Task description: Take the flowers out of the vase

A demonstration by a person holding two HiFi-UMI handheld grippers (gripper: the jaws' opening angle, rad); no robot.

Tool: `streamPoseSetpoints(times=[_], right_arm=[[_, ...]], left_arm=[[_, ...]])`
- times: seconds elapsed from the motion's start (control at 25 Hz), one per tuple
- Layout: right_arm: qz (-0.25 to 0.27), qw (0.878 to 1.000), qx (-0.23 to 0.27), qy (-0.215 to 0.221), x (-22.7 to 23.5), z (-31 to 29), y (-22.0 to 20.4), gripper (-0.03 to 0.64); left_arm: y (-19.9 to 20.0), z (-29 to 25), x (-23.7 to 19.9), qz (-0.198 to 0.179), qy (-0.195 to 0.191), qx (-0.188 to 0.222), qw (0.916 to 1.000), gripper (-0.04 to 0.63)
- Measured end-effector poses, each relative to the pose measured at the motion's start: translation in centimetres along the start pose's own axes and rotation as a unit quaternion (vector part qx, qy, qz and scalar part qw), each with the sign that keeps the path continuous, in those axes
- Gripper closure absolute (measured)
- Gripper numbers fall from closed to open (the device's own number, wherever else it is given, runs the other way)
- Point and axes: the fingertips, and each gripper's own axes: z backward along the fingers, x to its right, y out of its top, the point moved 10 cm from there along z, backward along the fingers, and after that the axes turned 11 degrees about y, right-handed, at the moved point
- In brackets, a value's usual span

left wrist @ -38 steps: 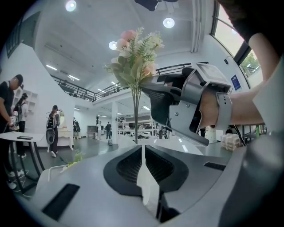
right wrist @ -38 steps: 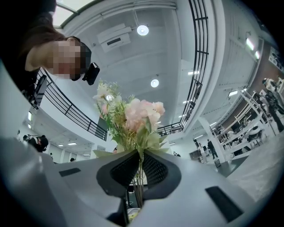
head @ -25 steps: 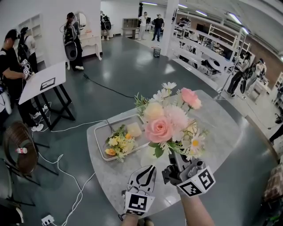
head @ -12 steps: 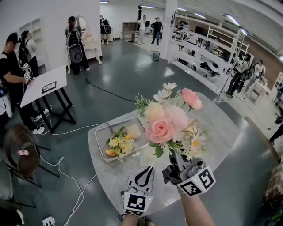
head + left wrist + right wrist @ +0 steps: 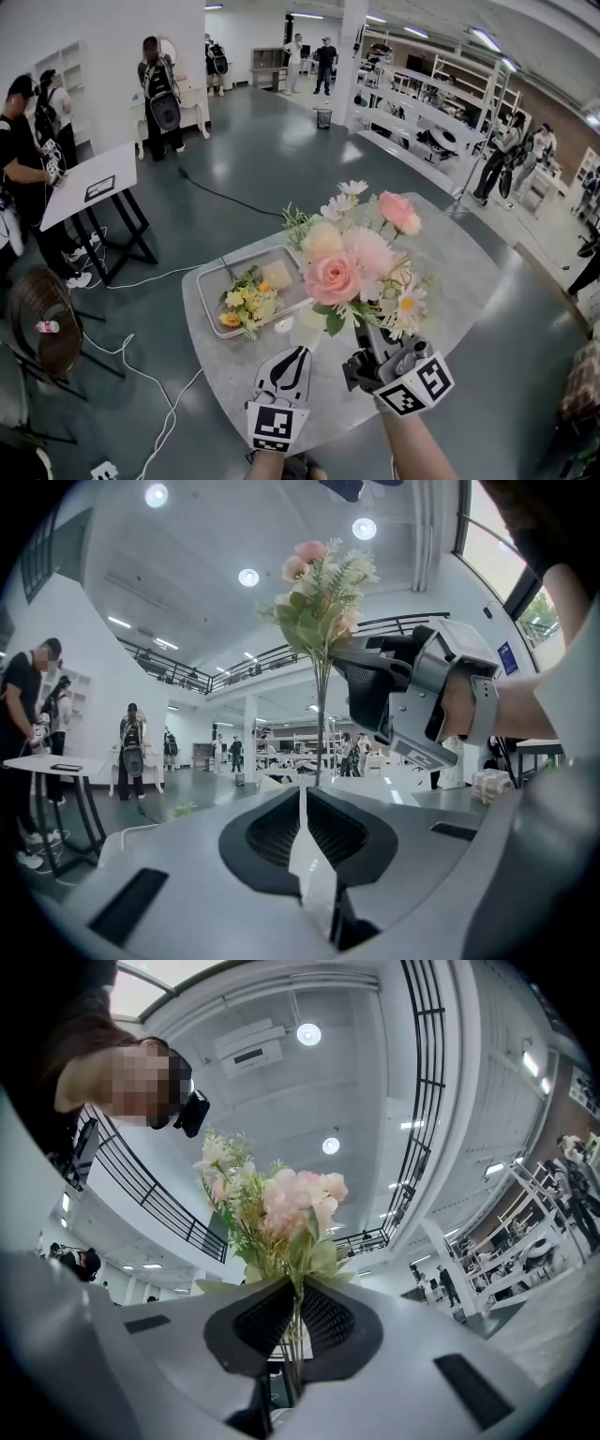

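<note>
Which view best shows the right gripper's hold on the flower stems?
Right gripper view: the stems run straight between the closed jaws of the right gripper. Head view mostly hides them under the blooms; left gripper view shows them side-on, thin, beside that gripper.

You had bright, even light from round ceiling lamps point(image 5: 248, 577) above the flowers point(image 5: 352, 262). Glare sheened the floor point(image 5: 272, 141) behind the flowers. Fisheye bent lines far from them; both gripper views had black corners.
</note>
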Motion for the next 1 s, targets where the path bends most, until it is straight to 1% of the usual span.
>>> streamPoseSetpoints(times=[0.08, 0.32, 0.48, 0.64, 0.88, 1.0], right_arm=[[-0.002, 1.0, -0.001, 0.0, -0.2, 0.3, 0.1, 0.578], [-0.009, 1.0, -0.003, 0.007, -0.4, 3.4, 1.4, 0.578], [-0.014, 1.0, -0.004, 0.007, -1.3, 5.0, 0.7, 0.578], [-0.021, 1.0, -0.01, 0.003, -1.7, 5.3, 1.0, 0.578], [-0.033, 0.999, -0.02, 0.005, -3.1, 7.4, -0.2, 0.578], [-0.038, 0.999, -0.025, 0.007, -3.2, 7.7, 0.2, 0.578]], left_arm=[[0.2, 0.3, 0.0, 0.008, 0.001, 0.001, 1.0, 0.56], [0.8, 1.4, 2.7, 0.021, 0.002, 0.011, 0.9997, 0.56], [0.0, 2.3, 3.1, 0.028, 0.001, 0.017, 0.9994, 0.56], [1.0, 2.9, 2.9, 0.041, 0.0, 0.017, 0.999, 0.56], [-0.1, 4.7, 3.1, 0.037, 0.002, 0.013, 0.9992, 0.56], [0.6, 5.0, 3.4, 0.035, 0.002, 0.011, 0.9993, 0.56]])
